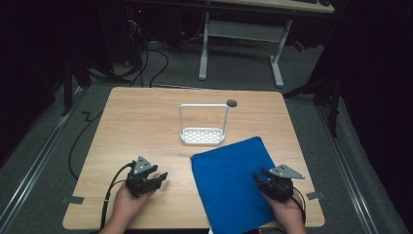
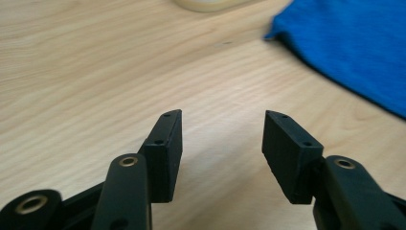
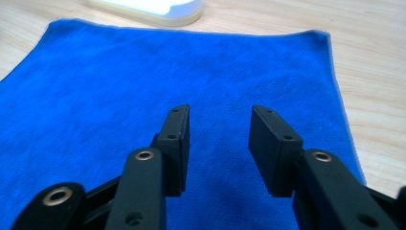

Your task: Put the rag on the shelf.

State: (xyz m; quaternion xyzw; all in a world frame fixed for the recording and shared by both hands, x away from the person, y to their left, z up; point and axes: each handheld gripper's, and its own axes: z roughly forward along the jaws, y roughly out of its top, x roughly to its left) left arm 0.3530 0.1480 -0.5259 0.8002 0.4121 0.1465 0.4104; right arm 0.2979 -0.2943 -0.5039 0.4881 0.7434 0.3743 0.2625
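A blue cloth (image 1: 233,181) is laid flat on the wooden table (image 1: 141,117), and the right gripper (image 1: 263,176) is held over its near right part. In the right gripper view the cloth (image 3: 143,81) is seen spread ahead of and under the two jaws, which stand well apart with nothing between them. The left gripper (image 1: 158,174) is held over bare wood, with the cloth (image 2: 354,43) lying ahead of it and to its right, a little apart. Its jaws are also wide open and empty.

A white rack (image 1: 203,126) with a tall wire handle is placed beyond both grippers, just past the far edge of the cloth.

Several risks can be judged from here. The cloth is thin and lies flat, so an edge may not be caught if the jaws are closed from above without being pressed down; only the surface would be brushed. If too much cloth is pinched in the middle, it would be bunched instead of lifted by a corner. If the cloth is pushed forward, the light rack could be struck and shifted. The near edge hangs at the table border, so the cloth could be dragged off.
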